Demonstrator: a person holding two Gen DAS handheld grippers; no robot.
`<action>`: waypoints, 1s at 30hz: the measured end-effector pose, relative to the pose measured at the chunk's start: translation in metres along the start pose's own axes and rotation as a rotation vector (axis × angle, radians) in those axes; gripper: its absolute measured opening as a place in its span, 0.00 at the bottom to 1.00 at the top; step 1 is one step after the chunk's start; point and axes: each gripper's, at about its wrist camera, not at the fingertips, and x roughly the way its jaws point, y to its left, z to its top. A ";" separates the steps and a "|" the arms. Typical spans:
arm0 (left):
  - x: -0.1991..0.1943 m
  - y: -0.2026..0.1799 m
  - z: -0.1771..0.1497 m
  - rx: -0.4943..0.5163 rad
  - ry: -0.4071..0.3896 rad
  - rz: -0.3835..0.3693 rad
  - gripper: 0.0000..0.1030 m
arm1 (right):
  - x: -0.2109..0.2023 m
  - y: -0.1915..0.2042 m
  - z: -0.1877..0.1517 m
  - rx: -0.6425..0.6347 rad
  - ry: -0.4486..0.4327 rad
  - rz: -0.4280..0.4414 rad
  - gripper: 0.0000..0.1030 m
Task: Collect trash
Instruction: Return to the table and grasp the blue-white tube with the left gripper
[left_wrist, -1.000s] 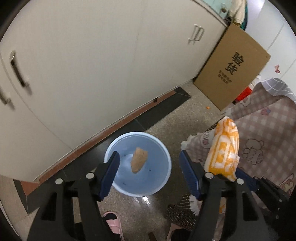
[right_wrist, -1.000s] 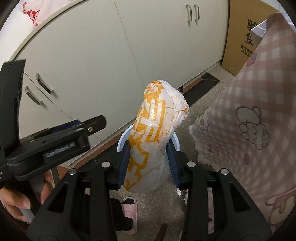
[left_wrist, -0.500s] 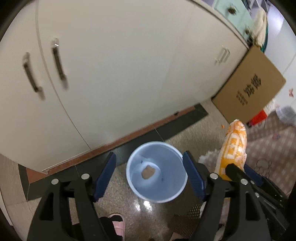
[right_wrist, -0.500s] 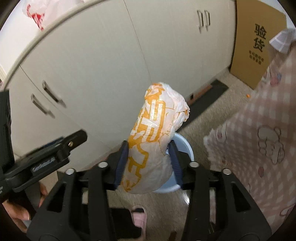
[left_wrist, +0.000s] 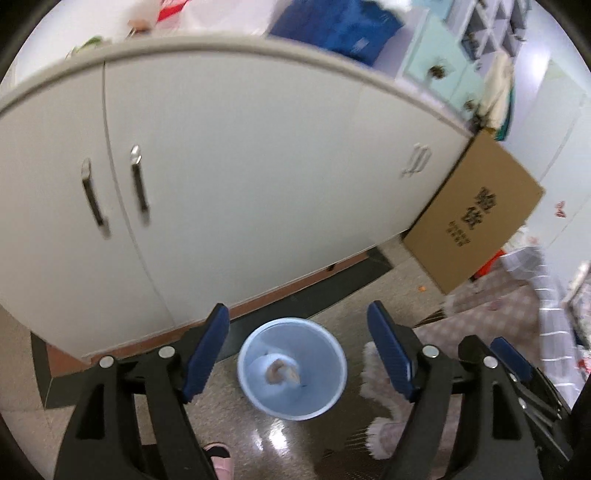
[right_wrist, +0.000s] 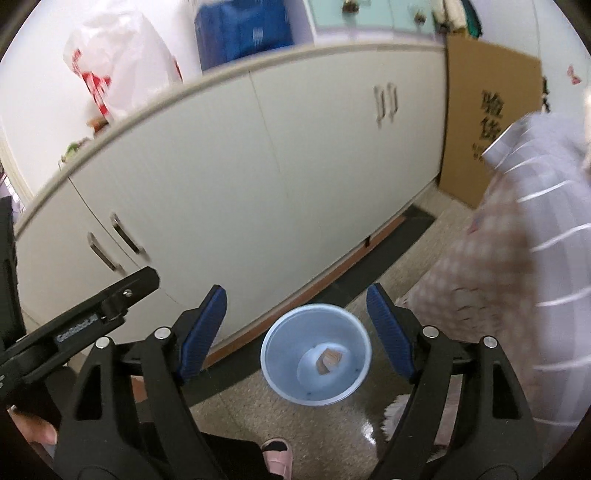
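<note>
1. While both grippers hang above the blue bin (left_wrist: 291, 373), each one is spread wide and holds nothing: the left gripper (left_wrist: 297, 347) frames the bin between its blue pads (left_wrist: 207, 347), and the right gripper (right_wrist: 295, 328) does the same in its own view.

2. Where the trash is: a small brownish piece (right_wrist: 328, 359) lies at the bottom of the bin. In the left view it looks like a crumpled lump (left_wrist: 281, 371), but the picture is blurred and I cannot tell if it is one item or more.

3. I see no other trash on the floor (right_wrist: 236, 406) in these views, so the next target is unknown. The risk is that a gripper goes for something that is not trash, for example the checked cloth (right_wrist: 495, 302) just beside the bin.

4. The bin looks light and stands free on a shiny floor. If a gripper comes down low and touches the rim, the bin can tip or slide toward the white cabinet (left_wrist: 240, 177).

5. The fluffy edge of the cloth (left_wrist: 376, 373) is very near the bin. A finger could catch it and pull it against the bin.

6. A pink slipper (right_wrist: 277, 452) is near the bin, so a careless step may knock it.

7. The two grippers are close together, so they may hit each other when turning away.
</note>
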 end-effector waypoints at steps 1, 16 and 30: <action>-0.007 -0.006 0.001 0.010 -0.011 -0.014 0.73 | -0.014 -0.003 0.001 0.003 -0.023 -0.015 0.75; -0.093 -0.204 -0.051 0.375 0.015 -0.423 0.73 | -0.214 -0.149 -0.027 0.246 -0.272 -0.245 0.75; -0.086 -0.321 -0.110 0.565 0.141 -0.525 0.64 | -0.238 -0.266 -0.068 0.438 -0.173 -0.279 0.49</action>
